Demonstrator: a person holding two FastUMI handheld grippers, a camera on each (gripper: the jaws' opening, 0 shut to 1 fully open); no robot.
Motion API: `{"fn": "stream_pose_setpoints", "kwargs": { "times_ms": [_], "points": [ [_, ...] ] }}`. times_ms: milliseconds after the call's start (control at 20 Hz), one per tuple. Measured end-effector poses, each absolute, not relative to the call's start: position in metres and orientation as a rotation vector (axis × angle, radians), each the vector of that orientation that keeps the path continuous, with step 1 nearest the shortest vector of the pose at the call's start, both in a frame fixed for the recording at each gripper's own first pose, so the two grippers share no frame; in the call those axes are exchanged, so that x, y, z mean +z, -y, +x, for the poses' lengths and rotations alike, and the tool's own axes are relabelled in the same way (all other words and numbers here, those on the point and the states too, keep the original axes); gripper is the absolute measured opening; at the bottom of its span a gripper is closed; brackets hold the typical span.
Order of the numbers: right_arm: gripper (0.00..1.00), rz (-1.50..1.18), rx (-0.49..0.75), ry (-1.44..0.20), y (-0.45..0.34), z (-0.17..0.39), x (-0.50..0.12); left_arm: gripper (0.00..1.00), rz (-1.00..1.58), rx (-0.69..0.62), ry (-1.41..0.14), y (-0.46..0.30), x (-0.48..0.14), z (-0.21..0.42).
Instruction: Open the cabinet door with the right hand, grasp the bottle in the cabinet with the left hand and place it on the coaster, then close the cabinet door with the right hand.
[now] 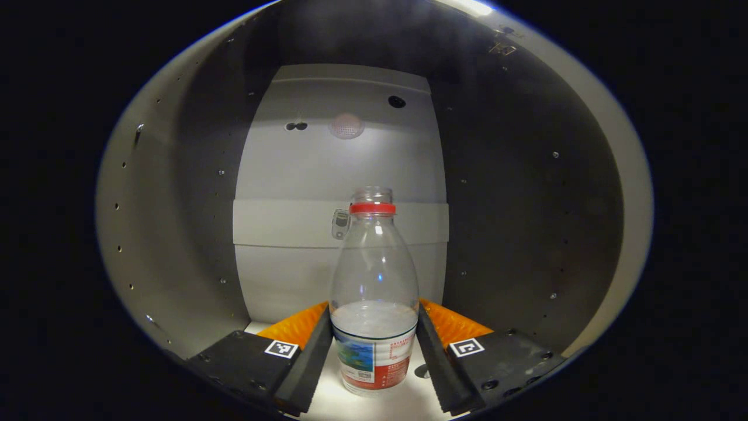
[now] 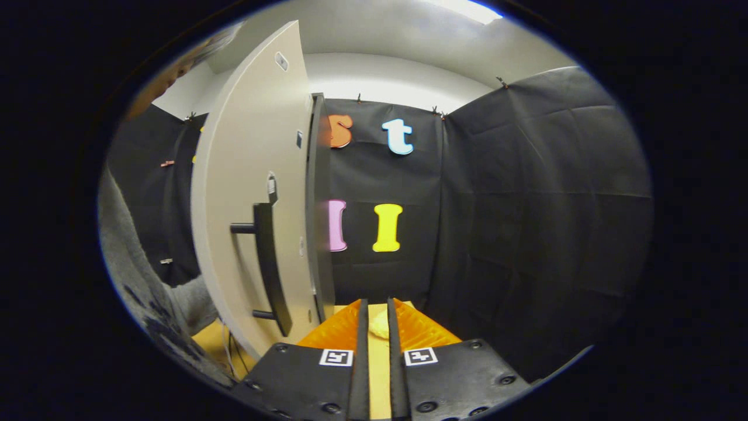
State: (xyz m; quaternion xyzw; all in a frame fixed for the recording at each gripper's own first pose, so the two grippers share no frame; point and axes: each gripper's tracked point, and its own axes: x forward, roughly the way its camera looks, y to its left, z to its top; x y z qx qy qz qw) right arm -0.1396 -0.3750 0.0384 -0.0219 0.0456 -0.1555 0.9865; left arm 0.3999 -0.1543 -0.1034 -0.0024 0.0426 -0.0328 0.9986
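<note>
in the left gripper view the cabinet (image 1: 345, 175) interior surrounds everything, pale back panel between dark side walls. in the right gripper view the cabinet door (image 2: 257, 193) stands swung open, its dark bar handle (image 2: 269, 266) facing the camera, a grey sleeve (image 2: 134, 257) at the left edge. the clear plastic bottle (image 1: 374, 292) with a red neck ring stands upright on the cabinet floor between the left hand-held gripper (image 1: 374, 365) fingers, which sit close against its sides, though i cannot tell if they press it. the right hand-held gripper (image 2: 374, 356) is narrowed to a slim gap, holding nothing, over a tan surface (image 2: 377, 362).
</note>
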Motion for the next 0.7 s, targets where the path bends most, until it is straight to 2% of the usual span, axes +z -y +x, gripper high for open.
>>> {"fn": "stream_pose_setpoints", "kwargs": {
  "times_ms": [50,100,150,300,350,400,500,550,700],
  "points": [
    [0.24,-0.058,-0.342,-0.075,0.381,-0.14,0.039,0.78,-0.003,-0.077,-0.082,0.156,-0.099,0.392],
    [0.37,-0.069,-0.371,-0.061,0.386,-0.142,0.043,0.78,-0.001,-0.089,-0.078,0.157,-0.094,0.381],
    [0.44,-0.072,-0.387,-0.045,0.388,-0.141,0.045,0.78,0.001,-0.106,-0.072,0.159,-0.087,0.369],
    [0.79,-0.058,-0.469,-0.001,0.397,-0.147,0.052,0.78,0.001,-0.158,-0.03,0.162,-0.061,0.322],
    [0.84,-0.056,-0.484,0.032,0.395,-0.151,0.059,0.78,0.001,-0.17,-0.016,0.161,-0.052,0.303],
    [0.84,-0.042,-0.495,0.061,0.39,-0.154,0.065,0.77,0.003,-0.179,-0.004,0.158,-0.043,0.283],
    [0.92,-0.011,-0.495,0.096,0.373,-0.158,0.075,0.78,-0.004,-0.216,-0.002,0.155,-0.033,0.244],
    [0.99,-0.005,-0.487,0.108,0.363,-0.164,0.077,0.78,-0.016,-0.237,-0.011,0.152,-0.031,0.224],
    [0.97,-0.03,-0.461,0.126,0.323,-0.184,0.083,0.78,-0.017,-0.272,-0.024,0.135,-0.028,0.169]
  ]
}}
